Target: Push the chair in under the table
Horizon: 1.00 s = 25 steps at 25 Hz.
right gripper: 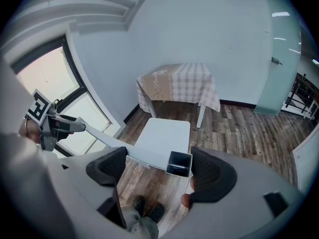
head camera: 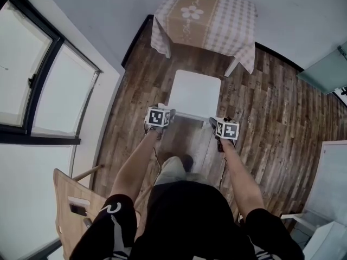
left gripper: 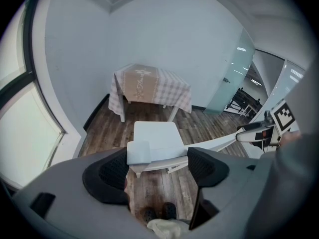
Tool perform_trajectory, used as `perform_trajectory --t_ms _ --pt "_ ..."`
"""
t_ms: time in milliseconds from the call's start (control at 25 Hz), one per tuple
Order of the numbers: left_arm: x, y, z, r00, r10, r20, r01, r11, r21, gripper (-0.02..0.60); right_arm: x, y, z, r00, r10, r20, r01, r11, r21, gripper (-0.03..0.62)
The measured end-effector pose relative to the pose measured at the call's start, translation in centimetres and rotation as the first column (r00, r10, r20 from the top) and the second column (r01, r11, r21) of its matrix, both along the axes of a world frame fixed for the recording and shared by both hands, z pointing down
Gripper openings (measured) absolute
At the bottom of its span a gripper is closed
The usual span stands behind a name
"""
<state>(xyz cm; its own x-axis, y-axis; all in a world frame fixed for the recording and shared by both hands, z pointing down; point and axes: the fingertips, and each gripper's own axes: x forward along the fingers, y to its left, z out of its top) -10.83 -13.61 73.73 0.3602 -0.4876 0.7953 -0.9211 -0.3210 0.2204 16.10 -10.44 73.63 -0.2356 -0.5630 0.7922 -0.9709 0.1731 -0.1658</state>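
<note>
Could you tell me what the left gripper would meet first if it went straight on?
The left gripper would probably meet the chair's back rail first, just ahead of its open jaws; contact is unclear.

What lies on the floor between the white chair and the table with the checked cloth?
Nothing: only bare wooden floor separates the chair from the table, as the head view shows most plainly.
</note>
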Motion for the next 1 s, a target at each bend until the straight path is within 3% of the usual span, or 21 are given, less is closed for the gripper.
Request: perform_trajectory --t_ms 1000 --pt "3.0 -10.2 -0.4 1.000 0.010 0.007 -0.010 1.000 -0.013 0.365 2.9 -9.9 -0.2 1.000 0.006 0.022 -0.006 1.000 0.002 0.420"
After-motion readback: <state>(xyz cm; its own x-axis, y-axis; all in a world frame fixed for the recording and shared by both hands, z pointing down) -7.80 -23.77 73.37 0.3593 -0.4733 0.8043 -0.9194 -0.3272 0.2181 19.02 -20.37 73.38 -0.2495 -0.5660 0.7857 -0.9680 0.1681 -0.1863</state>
